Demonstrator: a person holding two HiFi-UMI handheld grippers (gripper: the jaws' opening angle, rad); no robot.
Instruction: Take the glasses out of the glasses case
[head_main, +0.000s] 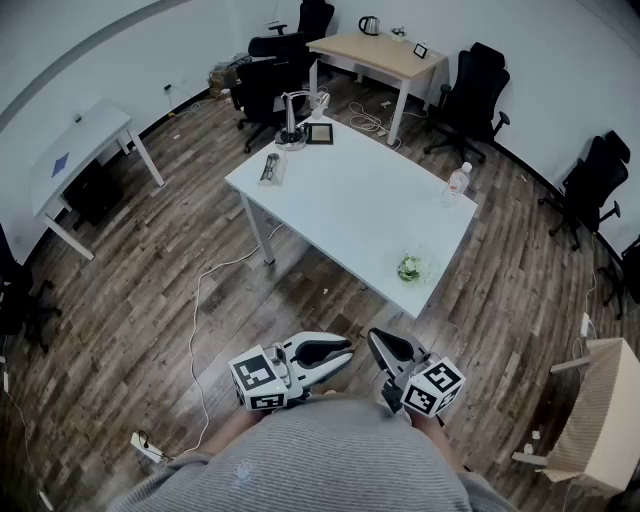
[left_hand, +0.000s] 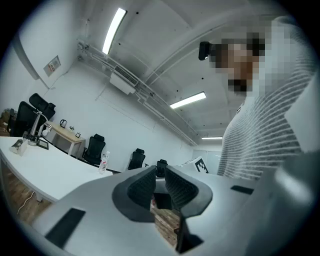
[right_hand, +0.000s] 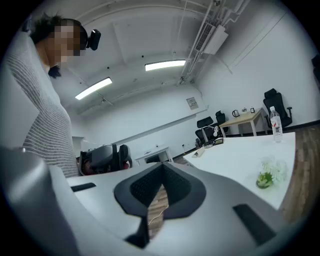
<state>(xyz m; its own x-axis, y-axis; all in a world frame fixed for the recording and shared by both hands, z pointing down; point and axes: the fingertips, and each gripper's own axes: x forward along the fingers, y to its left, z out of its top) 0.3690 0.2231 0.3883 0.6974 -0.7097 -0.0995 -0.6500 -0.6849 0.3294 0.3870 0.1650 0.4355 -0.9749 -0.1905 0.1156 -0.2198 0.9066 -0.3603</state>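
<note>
The left tongs (head_main: 345, 352) (left_hand: 159, 170) are squeezed nearly shut, with only a thin slit at the tips and nothing in them. The right tongs (head_main: 377, 340) (right_hand: 161, 167) are closed too, tips touching, and they hold nothing. Both are held close to the person's tummy, just in front of a grey striped top (head_main: 330, 460). They point at each other over the brown wood floor (head_main: 150, 290). A big white table (head_main: 360, 200) stands well away from the tongs. Near its far left corner lies a small pale thing with something dark on it, which may be the glasses case (head_main: 272, 167). It is too small to be sure, and I cannot see if it is open. Just behind it are a little stand (head_main: 291, 125) and a dark frame (head_main: 320, 133). A water bottle (head_main: 456, 183) stands by the right edge of the table. A small green thing (head_main: 411, 268) sits near the corner closest to the person. Black chairs (head_main: 470, 95) and a wooden desk (head_main: 385, 52) are farther back by the wall.
</note>
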